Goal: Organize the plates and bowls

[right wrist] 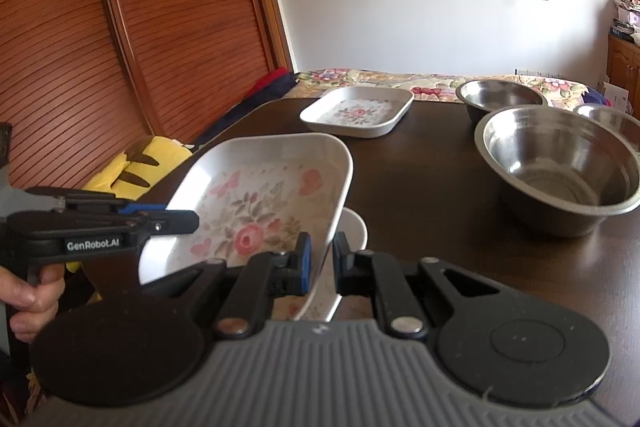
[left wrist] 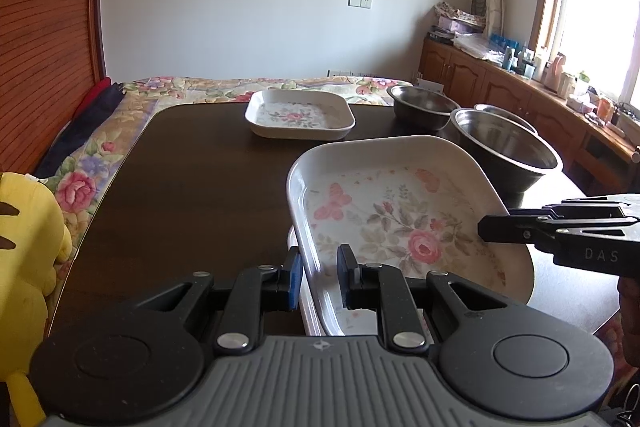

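- Above the dark wooden table (left wrist: 192, 187), a white square floral plate (left wrist: 400, 219) is held tilted over another white plate (right wrist: 356, 231).
- Its opposite rims are clamped by the left gripper (left wrist: 318, 279) and right gripper (right wrist: 322, 263).
- Three steel bowls (right wrist: 560, 167) are grouped just beyond.

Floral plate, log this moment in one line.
white square floral plate | lifted, tilted | left gripper, right gripper each grip rim | second plate underneath

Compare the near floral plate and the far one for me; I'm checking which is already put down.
The near floral plate is tilted and lifted, gripped at opposite rims by the left gripper and right gripper, above another white dish. The far floral plate lies flat on the table, untouched. Both are white, squarish, rose-patterned.
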Motion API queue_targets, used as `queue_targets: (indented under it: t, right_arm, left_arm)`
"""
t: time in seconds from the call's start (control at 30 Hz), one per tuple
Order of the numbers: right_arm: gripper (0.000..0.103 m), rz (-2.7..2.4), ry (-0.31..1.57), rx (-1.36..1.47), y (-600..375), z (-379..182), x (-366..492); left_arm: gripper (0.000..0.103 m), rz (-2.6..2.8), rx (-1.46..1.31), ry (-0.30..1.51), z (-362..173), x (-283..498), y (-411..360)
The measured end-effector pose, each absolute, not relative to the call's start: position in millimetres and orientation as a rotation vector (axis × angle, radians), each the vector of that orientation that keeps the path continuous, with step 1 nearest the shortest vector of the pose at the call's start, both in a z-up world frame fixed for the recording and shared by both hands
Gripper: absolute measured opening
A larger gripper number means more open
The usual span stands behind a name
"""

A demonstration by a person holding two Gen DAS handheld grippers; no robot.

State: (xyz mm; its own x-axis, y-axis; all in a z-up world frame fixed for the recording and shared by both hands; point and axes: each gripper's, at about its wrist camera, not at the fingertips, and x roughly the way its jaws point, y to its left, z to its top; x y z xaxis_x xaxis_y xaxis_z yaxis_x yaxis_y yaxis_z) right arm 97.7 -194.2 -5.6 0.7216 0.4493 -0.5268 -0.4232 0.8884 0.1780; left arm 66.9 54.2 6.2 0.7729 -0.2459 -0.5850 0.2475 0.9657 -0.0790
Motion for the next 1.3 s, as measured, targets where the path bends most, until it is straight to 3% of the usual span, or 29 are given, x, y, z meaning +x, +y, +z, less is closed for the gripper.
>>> queue_targets:
  t: [0.97, 1.3]
  right_arm:
    - [0.013, 0.466, 0.620, 0.044, -191, -18, 88]
    - [0.018, 0.457, 0.616, 0.044, -193, -18, 89]
  left_arm:
    - [0.020, -0.243, 0.014, 0.659, -13, 76, 52]
    - [0.021, -0.236, 0.023, 0.653, -13, 77, 51]
